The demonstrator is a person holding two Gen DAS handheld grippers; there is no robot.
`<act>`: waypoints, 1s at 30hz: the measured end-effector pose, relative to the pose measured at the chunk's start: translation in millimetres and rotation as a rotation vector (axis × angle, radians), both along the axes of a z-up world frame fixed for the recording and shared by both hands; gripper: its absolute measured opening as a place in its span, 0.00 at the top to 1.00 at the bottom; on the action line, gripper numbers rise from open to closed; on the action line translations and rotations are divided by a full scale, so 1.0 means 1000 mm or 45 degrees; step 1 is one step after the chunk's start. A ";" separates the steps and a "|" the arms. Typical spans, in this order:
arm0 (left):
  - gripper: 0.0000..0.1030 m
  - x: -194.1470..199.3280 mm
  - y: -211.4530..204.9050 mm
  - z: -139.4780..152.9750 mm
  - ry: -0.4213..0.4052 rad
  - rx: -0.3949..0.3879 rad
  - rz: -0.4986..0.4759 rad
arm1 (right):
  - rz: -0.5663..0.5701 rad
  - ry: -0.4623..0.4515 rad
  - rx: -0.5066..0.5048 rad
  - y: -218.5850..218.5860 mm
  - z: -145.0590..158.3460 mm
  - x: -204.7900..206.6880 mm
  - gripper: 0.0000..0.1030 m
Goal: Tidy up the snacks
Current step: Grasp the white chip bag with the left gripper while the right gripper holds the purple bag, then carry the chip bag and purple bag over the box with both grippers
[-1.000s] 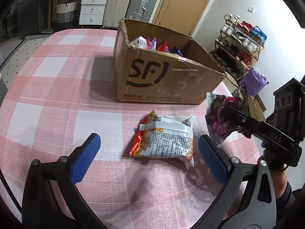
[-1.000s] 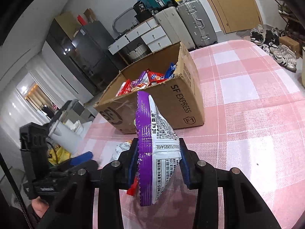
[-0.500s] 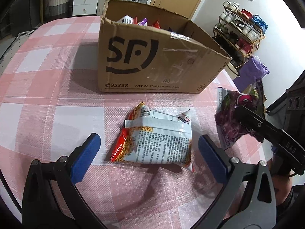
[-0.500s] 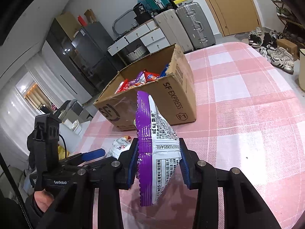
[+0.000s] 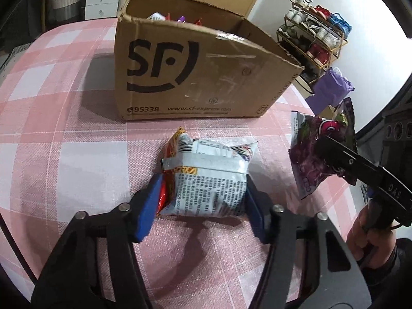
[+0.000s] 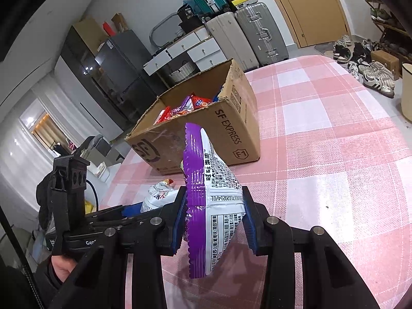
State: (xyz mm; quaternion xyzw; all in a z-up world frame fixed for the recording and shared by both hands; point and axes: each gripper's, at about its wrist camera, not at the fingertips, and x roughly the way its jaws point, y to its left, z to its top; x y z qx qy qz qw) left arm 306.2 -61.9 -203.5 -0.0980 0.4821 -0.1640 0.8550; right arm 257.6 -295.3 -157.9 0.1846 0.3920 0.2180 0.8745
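Note:
A red and white snack packet (image 5: 206,177) lies on the pink checked table (image 5: 64,154) in front of the SF cardboard box (image 5: 195,74). My left gripper (image 5: 202,206) is shut on its near end. My right gripper (image 6: 213,221) is shut on a purple and white snack packet (image 6: 213,200) and holds it upright above the table, right of the box front. That purple packet also shows in the left wrist view (image 5: 314,154). The box (image 6: 206,134) holds several snack packets (image 6: 185,108).
Suitcases (image 6: 247,36) and white drawers (image 6: 188,51) stand behind the table. A shoe rack (image 5: 314,31) and a purple bag (image 5: 329,90) are off the table's right side. Shoes (image 6: 373,72) lie on the floor. The table's edge curves near the left gripper.
My left gripper moved forward to the red and white packet and closed on it. My right gripper kept hold of the purple packet and barely moved.

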 end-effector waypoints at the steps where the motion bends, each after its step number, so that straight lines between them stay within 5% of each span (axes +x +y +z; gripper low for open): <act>1: 0.47 0.000 -0.002 0.001 -0.002 0.014 -0.008 | 0.003 -0.002 -0.002 0.001 0.001 -0.001 0.62; 17: 0.49 -0.022 0.009 0.013 -0.029 -0.005 0.035 | -0.014 -0.026 -0.018 -0.002 0.002 -0.003 0.62; 30: 0.48 -0.058 0.041 0.059 -0.140 -0.022 0.071 | 0.027 -0.094 -0.022 0.010 0.024 -0.012 0.62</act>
